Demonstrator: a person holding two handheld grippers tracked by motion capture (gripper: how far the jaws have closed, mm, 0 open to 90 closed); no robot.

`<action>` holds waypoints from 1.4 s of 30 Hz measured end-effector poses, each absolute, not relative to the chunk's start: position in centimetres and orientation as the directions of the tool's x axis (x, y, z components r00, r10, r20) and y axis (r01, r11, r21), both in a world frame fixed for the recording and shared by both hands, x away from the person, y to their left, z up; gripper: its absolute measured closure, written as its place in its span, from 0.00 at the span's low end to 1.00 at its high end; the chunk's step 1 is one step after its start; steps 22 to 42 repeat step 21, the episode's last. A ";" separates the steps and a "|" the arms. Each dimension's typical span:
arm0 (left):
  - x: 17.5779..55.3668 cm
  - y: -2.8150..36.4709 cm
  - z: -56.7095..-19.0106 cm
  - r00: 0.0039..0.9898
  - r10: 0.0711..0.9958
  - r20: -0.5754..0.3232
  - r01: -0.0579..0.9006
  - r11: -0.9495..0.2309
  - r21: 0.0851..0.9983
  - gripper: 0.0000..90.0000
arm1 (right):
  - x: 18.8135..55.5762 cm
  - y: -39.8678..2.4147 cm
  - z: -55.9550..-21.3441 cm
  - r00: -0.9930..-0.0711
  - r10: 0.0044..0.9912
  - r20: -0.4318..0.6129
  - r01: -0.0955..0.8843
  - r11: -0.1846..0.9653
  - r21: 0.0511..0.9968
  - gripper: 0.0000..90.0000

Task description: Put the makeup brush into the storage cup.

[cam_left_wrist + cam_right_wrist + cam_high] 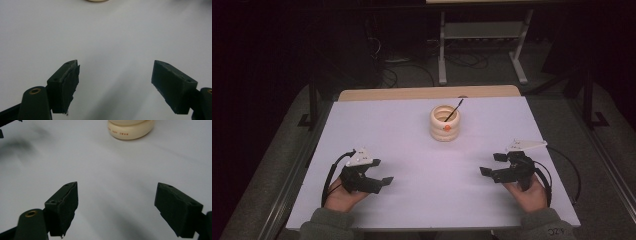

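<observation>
Jaws first: on the left gripper (pixel 115 85) the two black jaws stand wide apart, with nothing but bare white table (pixel 110 37) between them. From above, that same left gripper (pixel 381 172) sits low over the near left part of the table (pixel 412 150), held in the person's left hand (pixel 341 196), its grey three-cornered plate on top and a dark cable looping out to the side.

The right gripper (pixel 116 207) looks the same: jaws spread wide, empty, white surface between them. In the high view the right gripper (pixel 492 164) hangs over the near right part of the table, held by the right hand (pixel 529 194), its tips turned inward toward the middle.

Neither tool touches anything. The two are well apart from each other, one on each side.

Farther out, toward the far middle of the table, stands a cream ribbed cup (pixel 445 123), upright, with an orange dot on its front. A thin dark stick (pixel 454 110) leans in it, tilted up and to the right past the rim. In the right gripper view the base of the cup (pixel 130 131) shows ahead and slightly right of the jaws, with small orange lettering on it; in the left gripper view only a sliver of its base (pixel 97 0) sits at the top edge.

Grey-green sleeves come in from the bottom edge.
</observation>
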State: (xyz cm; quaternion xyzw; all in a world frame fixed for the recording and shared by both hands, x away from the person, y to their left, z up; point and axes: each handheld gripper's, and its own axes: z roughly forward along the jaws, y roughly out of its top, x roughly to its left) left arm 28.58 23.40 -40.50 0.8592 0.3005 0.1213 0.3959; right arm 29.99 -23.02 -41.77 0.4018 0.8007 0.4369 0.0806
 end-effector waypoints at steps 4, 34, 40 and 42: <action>28.5 23.3 -40.7 0.787 0.616 -0.040 0.429 -0.500 0.752 0.24 | 29.5 -23.2 -41.6 -0.664 0.714 0.223 0.567 0.285 0.773 0.20; 28.6 23.4 -41.0 0.791 0.610 -0.042 0.431 -0.506 0.747 0.24 | 28.7 -23.9 -41.4 -0.671 0.710 0.213 0.543 0.275 0.794 0.20; 28.6 23.4 -41.0 0.791 0.610 -0.042 0.431 -0.506 0.747 0.24 | 28.7 -23.9 -41.4 -0.671 0.710 0.213 0.543 0.275 0.794 0.20; 28.6 23.4 -41.0 0.791 0.610 -0.042 0.431 -0.506 0.747 0.24 | 28.7 -23.9 -41.4 -0.671 0.710 0.213 0.543 0.275 0.794 0.20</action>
